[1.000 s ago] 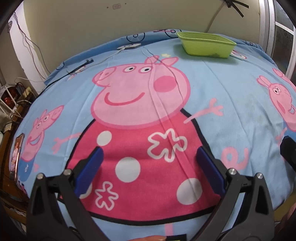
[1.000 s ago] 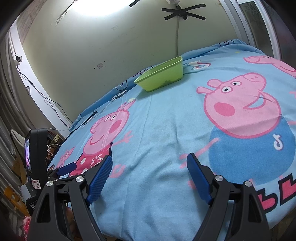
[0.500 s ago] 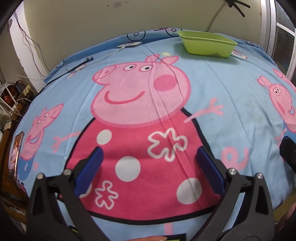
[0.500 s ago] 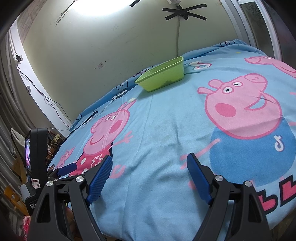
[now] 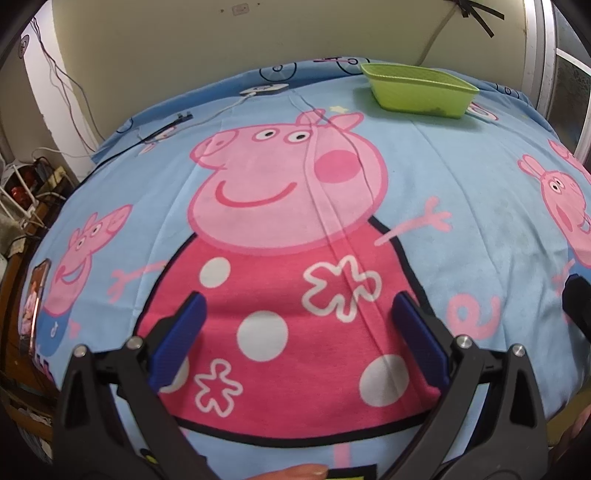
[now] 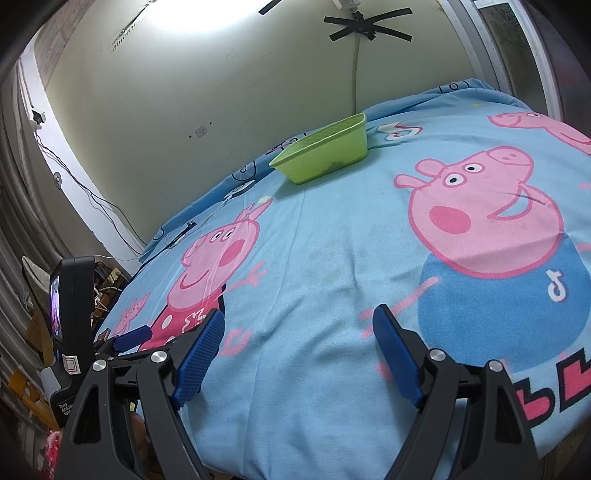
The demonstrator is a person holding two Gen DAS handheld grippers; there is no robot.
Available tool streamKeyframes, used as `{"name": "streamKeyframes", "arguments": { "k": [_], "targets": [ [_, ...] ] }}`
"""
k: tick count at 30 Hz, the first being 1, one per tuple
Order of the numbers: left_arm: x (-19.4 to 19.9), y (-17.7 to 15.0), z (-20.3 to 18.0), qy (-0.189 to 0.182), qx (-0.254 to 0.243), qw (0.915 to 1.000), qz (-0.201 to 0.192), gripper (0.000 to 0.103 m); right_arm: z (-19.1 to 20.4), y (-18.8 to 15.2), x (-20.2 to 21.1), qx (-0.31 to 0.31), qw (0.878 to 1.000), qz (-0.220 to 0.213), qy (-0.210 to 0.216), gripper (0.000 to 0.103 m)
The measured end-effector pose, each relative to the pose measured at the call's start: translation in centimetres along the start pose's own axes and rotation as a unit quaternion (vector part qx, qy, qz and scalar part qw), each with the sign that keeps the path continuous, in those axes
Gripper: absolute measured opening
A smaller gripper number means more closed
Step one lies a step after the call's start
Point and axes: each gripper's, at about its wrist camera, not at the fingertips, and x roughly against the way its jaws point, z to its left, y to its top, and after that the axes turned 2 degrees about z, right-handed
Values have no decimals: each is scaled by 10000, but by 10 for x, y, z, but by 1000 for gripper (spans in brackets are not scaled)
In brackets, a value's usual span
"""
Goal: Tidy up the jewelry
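A green plastic tray [image 5: 421, 90] stands at the far end of the bed, on the blue cartoon-pig blanket [image 5: 461, 192]; it also shows in the right wrist view [image 6: 325, 155]. Small dark items show through its wall; I cannot tell what they are. My left gripper [image 5: 299, 325] is open and empty, low over the near edge of the blanket. My right gripper [image 6: 299, 339] is open and empty, over the near right part of the bed. The left gripper's blue fingertips [image 6: 133, 336] show at the left of the right wrist view.
A white cable [image 5: 225, 107] and a dark clip-like object [image 5: 177, 120] lie at the far left of the bed. A cream wall [image 5: 258, 33] stands behind. Clutter and wires fill the floor left of the bed [image 5: 26, 184]. A window frame [image 5: 543, 74] is at the right.
Both views have shifted only very slightly. Both grippers stay open and empty in about the same place.
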Motion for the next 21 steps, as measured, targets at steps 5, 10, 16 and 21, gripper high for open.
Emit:
{"name": "streamKeyframes", "arguments": {
  "k": [5,10,16,21],
  "targets": [
    [0,0,0,6,-3,10000,-3,97,-1,0,0,-10,10000,1,7,63],
    [0,-1,2,24,-3,10000,-16,97,0,-1,0,-11,10000,-1,6,63],
    [2,-2,1,50,3,10000,-23,97,0,-1,0,-13,10000,-2,2,63],
    [3,-3,0,42,0,10000,-21,97,0,-1,-1,-20,10000,8,4,63]
  ]
}}
